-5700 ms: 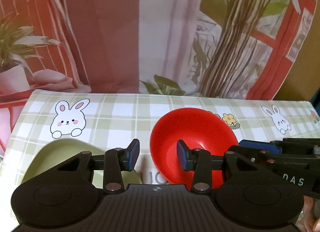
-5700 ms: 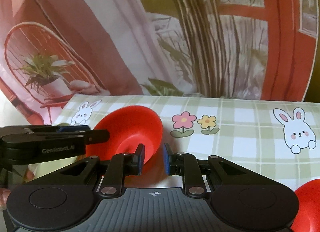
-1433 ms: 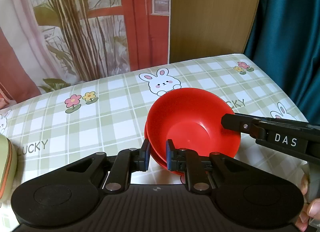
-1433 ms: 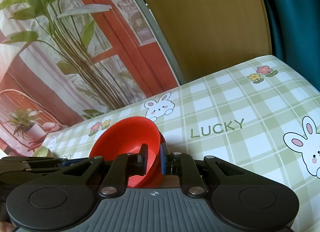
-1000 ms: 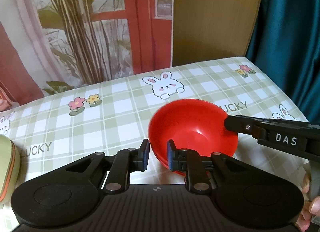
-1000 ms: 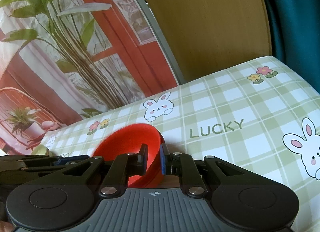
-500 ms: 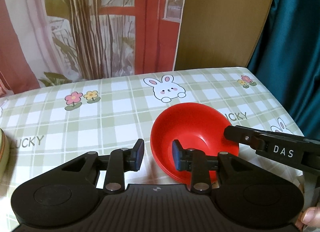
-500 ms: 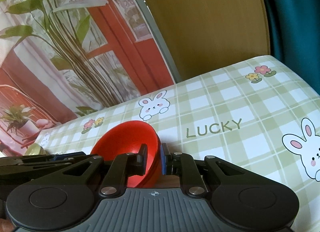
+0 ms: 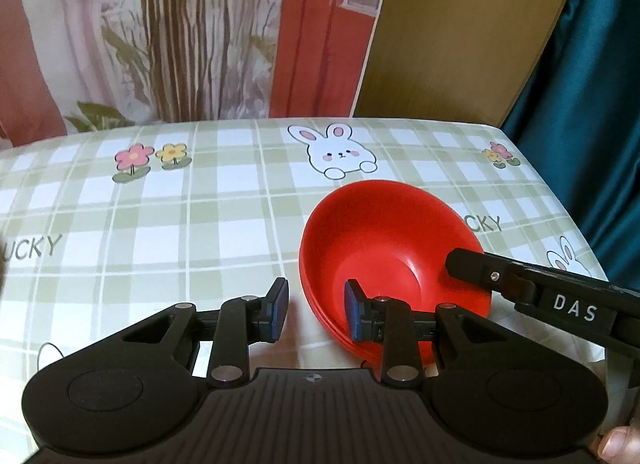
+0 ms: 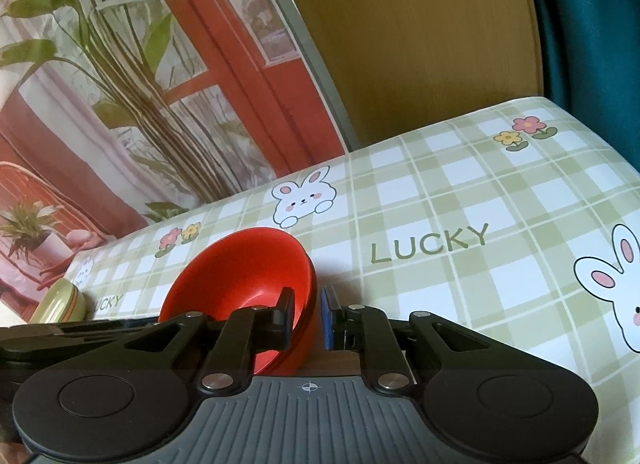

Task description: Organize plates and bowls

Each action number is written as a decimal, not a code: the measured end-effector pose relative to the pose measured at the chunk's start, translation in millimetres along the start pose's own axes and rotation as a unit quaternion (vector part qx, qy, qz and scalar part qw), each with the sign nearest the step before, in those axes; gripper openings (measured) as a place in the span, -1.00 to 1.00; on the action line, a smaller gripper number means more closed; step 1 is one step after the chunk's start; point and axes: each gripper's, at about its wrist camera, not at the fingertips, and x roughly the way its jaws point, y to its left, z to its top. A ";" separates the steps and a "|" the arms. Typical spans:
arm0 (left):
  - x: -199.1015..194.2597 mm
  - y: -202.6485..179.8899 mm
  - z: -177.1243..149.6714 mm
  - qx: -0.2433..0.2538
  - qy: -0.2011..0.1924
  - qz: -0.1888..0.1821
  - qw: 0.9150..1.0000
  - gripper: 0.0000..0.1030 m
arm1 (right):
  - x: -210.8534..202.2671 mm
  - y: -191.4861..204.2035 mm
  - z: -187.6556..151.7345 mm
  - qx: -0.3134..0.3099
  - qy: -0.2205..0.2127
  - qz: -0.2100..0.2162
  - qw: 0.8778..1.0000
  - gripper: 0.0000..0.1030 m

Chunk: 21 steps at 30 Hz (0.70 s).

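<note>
Red bowls (image 9: 390, 240) sit nested in a stack on the checked tablecloth; the stack also shows in the right wrist view (image 10: 240, 268). My left gripper (image 9: 314, 310) is open, its jaws either side of the stack's near-left rim, not touching. My right gripper (image 10: 306, 316) has its jaws on either side of the stack's right rim, with a little gap; I take it as open. The right gripper's arm shows in the left wrist view (image 9: 532, 284) reaching over the bowl's right edge.
A green plate or bowl (image 10: 60, 300) stands at the far left of the table. The table's right edge (image 9: 560, 199) meets a teal curtain. A printed backdrop and a wooden panel stand behind the table.
My left gripper let go of the bowl's rim and opened wide. The upper bowl settled into the lower one. My right gripper's jaws parted a little.
</note>
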 end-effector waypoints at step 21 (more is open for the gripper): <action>-7.1 -0.5 -10.2 -0.043 -0.012 -0.020 0.999 -0.48 | 1.3 5.7 -3.9 -0.012 0.003 0.005 1.000 -0.73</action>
